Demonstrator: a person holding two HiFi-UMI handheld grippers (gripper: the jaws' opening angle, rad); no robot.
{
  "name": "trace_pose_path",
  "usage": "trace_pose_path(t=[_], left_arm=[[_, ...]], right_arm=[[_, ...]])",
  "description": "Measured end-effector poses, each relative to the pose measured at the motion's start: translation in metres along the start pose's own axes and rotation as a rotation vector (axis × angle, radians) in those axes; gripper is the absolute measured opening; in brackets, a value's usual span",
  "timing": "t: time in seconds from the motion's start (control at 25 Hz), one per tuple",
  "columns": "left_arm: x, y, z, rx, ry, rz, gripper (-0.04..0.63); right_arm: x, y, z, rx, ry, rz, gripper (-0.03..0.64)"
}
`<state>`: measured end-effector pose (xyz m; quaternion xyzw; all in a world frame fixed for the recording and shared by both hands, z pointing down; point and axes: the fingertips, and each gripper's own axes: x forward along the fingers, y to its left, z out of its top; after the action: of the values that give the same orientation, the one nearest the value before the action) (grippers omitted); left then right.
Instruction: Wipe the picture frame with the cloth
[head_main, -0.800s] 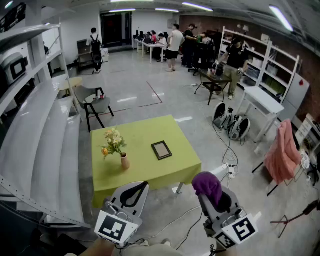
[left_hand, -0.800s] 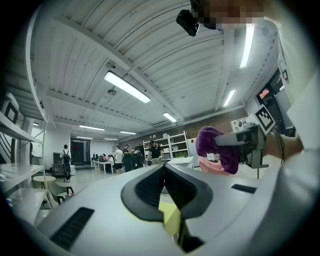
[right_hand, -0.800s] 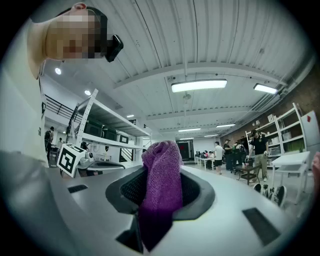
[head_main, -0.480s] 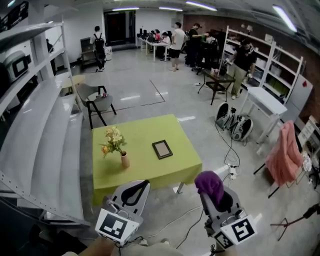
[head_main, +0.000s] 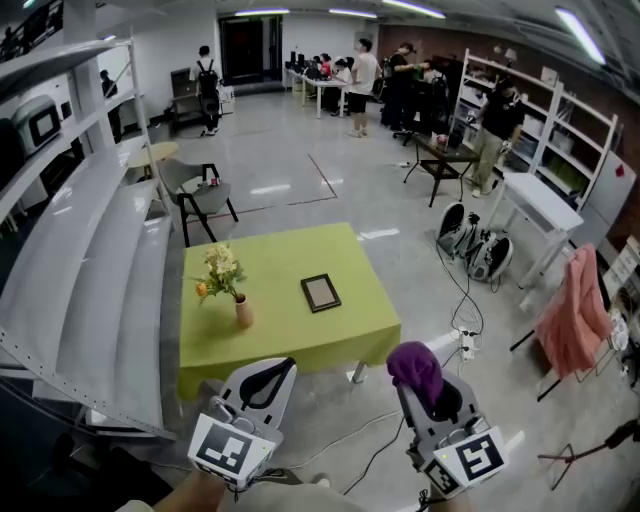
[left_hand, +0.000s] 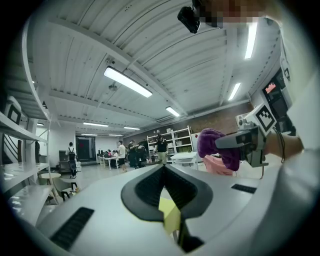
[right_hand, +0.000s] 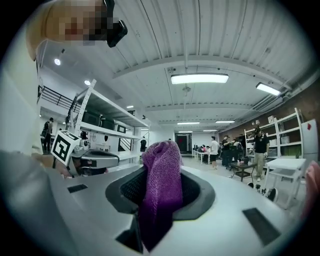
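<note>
A small dark picture frame (head_main: 320, 292) lies flat on the yellow-green table (head_main: 275, 320), right of centre. My right gripper (head_main: 419, 382) is held well short of the table, shut on a purple cloth (head_main: 414, 369) that bulges out of its jaws; in the right gripper view the cloth (right_hand: 161, 187) fills the gap between them. My left gripper (head_main: 268, 374) is also short of the table's near edge, jaws together with nothing in them. In the left gripper view the left gripper (left_hand: 163, 187) points up and across the room.
A vase of flowers (head_main: 226, 285) stands on the table's left side. White shelving (head_main: 80, 250) runs along the left. A chair (head_main: 197, 197) sits behind the table; cables (head_main: 455, 300) and bags (head_main: 470, 245) lie to the right. Several people stand far off.
The head view has shifted slightly, so the table sits a little lower and left in the picture. Both grippers keep their places and states.
</note>
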<state>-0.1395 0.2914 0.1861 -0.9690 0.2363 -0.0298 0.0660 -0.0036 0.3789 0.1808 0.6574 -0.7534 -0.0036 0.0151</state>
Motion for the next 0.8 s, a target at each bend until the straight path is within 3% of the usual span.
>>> trace_pose_path(t=[0.48, 0.8], left_arm=[[0.019, -0.011, -0.006, 0.029, 0.007, 0.032, 0.008], [0.056, 0.017, -0.024, 0.022, 0.019, 0.042, 0.008]], right_arm=[[0.002, -0.022, -0.016, 0.015, 0.006, 0.034, 0.127], [0.045, -0.046, -0.034, 0.028, 0.022, 0.053, 0.127]])
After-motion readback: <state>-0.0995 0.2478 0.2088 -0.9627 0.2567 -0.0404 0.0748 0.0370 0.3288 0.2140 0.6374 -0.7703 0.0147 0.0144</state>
